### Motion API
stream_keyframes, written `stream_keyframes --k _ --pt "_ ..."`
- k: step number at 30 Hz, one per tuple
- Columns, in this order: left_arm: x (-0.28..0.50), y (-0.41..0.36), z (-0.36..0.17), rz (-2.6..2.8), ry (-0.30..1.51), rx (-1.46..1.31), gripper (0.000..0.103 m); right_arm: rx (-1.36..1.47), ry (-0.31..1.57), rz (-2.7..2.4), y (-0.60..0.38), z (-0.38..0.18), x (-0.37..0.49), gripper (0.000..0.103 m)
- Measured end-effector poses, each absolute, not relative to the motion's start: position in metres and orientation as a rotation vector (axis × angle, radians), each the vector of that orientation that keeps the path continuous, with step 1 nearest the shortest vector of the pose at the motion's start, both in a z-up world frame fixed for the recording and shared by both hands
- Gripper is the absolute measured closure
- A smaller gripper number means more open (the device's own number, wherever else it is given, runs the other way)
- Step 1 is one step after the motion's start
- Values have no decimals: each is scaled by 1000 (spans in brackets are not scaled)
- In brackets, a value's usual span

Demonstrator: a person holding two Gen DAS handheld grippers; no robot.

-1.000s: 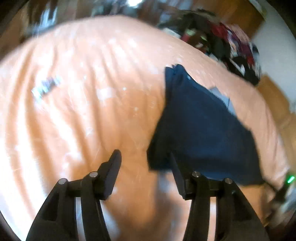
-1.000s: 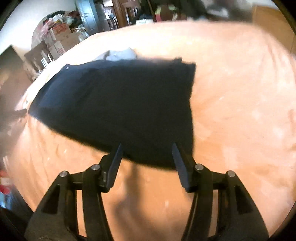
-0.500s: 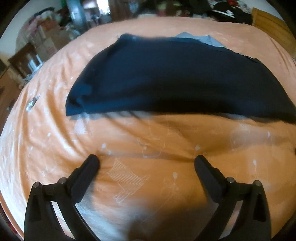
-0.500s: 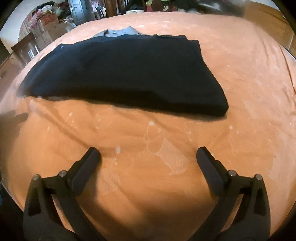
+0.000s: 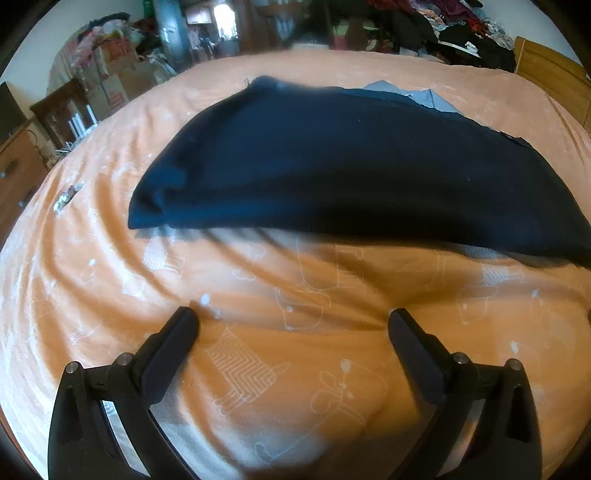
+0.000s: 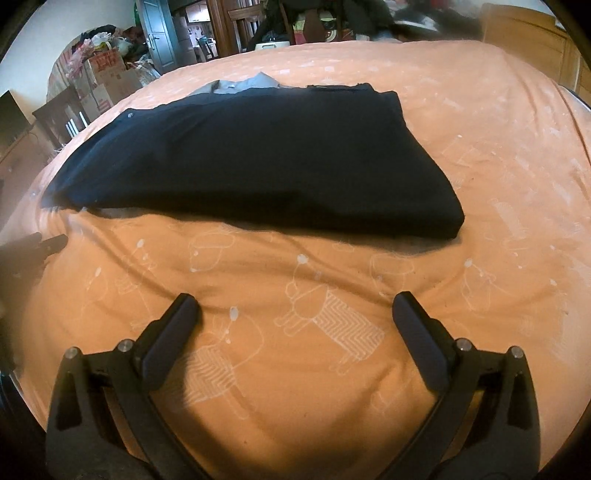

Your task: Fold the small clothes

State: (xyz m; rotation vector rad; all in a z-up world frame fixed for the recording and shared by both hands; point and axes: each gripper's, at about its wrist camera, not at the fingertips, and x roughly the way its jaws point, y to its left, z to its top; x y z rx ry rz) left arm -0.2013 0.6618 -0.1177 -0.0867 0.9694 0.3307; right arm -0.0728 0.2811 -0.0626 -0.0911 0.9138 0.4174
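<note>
A dark navy garment point(image 5: 351, 170) lies folded flat on the orange bedspread point(image 5: 258, 295), with a bit of grey cloth point(image 5: 413, 96) showing at its far edge. My left gripper point(image 5: 291, 317) hangs open over bare bedspread, short of the garment's near edge, holding nothing. In the right wrist view the same garment point(image 6: 266, 158) lies ahead and the grey cloth point(image 6: 251, 83) peeks out behind it. My right gripper point(image 6: 295, 302) is open too, over the printed bedspread point(image 6: 332, 369), apart from the garment. The other gripper's dark tip point(image 6: 44, 243) shows at the left edge.
Cardboard boxes and bags point(image 5: 110, 74) stand beyond the bed at the back left, near a dark wooden cabinet point(image 5: 62, 110). A heap of clothes point(image 5: 443, 29) lies at the back right by a wooden headboard point(image 5: 546, 74). A small object point(image 5: 68, 192) lies on the bedspread at left.
One second ago both grippers were narrow at the garment's edge. Both have since opened wide and drawn back toward me, and the garment lies flat on the bed.
</note>
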Motion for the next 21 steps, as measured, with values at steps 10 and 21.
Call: stream_keyframes --k 10,21 --pt "-207 661 -117 329 966 -89 0 -92 918 418 281 -63 -72 0" --pt "-206 661 -116 328 964 -92 0 -85 927 423 281 -63 -72 0"
